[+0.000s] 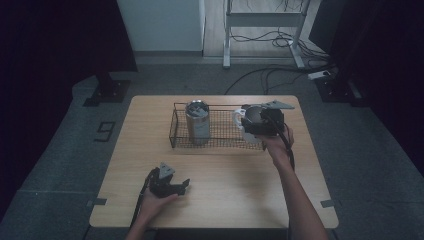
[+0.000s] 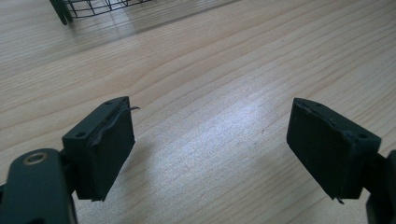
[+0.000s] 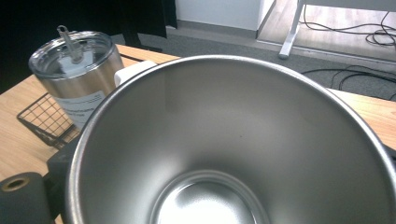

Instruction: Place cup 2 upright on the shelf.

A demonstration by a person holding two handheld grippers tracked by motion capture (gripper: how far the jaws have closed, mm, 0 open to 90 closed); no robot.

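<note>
A white mug with a steel inside point(image 1: 240, 118) hangs over the right end of the black wire basket point(image 1: 220, 106), with my right gripper point(image 1: 260, 123) shut on it. In the right gripper view the mug's bare steel bowl point(image 3: 224, 140) sits right in front of the camera, one black jaw pressed against its left wall. A lidded steel tumbler point(image 1: 197, 122) stands upright in the basket's left part, to the left of the mug point(image 3: 74, 70). My left gripper point(image 1: 182, 186) rests low over the table near the front left, its jaws point(image 2: 210, 144) apart with only bare wood between them.
The wooden table point(image 1: 225, 175) lies between the basket and the front edge. A corner of the basket point(image 2: 93, 7) shows far ahead of the left gripper. Cables and a desk frame point(image 1: 265, 30) are on the floor beyond the table.
</note>
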